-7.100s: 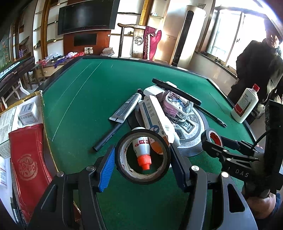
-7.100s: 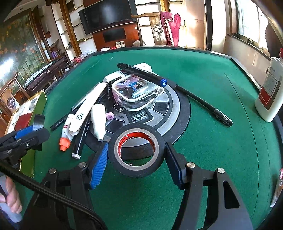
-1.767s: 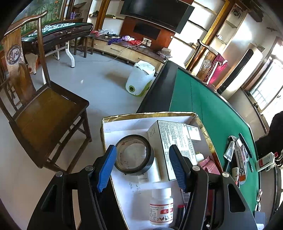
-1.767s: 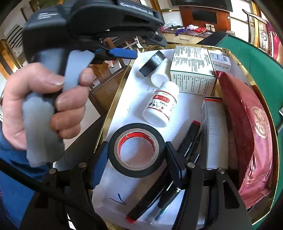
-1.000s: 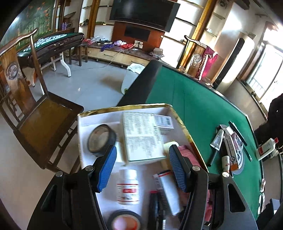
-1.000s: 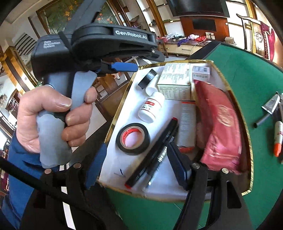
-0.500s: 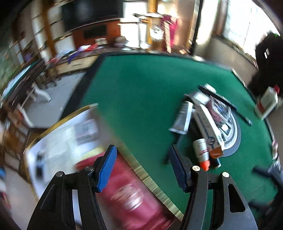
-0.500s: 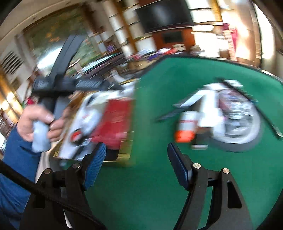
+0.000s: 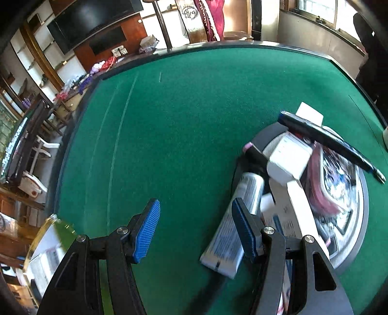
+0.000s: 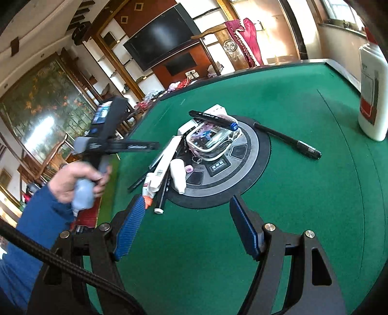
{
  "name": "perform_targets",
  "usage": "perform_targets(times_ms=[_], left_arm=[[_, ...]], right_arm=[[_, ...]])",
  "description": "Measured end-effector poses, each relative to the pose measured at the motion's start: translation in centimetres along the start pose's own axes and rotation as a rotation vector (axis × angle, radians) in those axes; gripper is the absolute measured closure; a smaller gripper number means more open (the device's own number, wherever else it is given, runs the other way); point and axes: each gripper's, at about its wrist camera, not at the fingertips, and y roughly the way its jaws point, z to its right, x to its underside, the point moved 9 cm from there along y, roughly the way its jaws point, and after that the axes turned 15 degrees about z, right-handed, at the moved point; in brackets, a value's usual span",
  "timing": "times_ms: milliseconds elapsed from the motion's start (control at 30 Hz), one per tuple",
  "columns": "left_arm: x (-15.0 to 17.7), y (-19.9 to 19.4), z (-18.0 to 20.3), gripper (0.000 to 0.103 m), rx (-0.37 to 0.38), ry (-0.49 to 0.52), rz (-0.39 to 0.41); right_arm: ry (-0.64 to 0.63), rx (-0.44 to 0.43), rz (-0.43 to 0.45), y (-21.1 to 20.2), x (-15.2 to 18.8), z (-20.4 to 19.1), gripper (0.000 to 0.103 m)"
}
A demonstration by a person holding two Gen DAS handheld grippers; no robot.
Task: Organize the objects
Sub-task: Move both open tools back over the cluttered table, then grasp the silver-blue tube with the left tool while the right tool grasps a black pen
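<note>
A green felt tabletop point(image 10: 303, 101) with a dark raised rim fills the foreground. On the far wall hangs a black television point(image 10: 161, 36) on reddish wood panelling, with white shelves point(image 10: 114, 65) framed in gold to its left. A large floral painting point(image 10: 41, 106) covers the left wall. Sunlight enters through a window point(image 9: 320, 9) at far right.

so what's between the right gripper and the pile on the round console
Only bare green felt lies between the open right gripper and the pile, shown in the right wrist view.

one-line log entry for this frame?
left gripper: open, empty | right gripper: open, empty | both over green table | facing stationery pile
</note>
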Motion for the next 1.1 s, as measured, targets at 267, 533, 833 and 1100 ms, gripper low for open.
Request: perform_targets(times_ms=[267, 533, 833, 1100], left_arm=[[-1.0, -0.6, 0.6, 0.048, 0.069, -0.037, 0.011], [0.5, -0.8, 3.5, 0.059, 0.178, 0.063, -0.029], [0.8, -0.4, 3.6, 0.081, 0.112, 0.023, -0.031], [4.0, -4.9, 2.6, 0.081, 0.147, -0.108, -0.019]], right_arm=[[0.043, -0.007, -0.004, 0.1, 0.1, 0.7, 0.031], [0.051, -0.002, -0.01, 0.3, 0.3, 0.9, 0.031], [0.052, 0.031, 0.008, 0.1, 0.0, 1.9, 0.031], [0.064, 0.083, 0.049, -0.9, -1.6, 3.9, 0.031]])
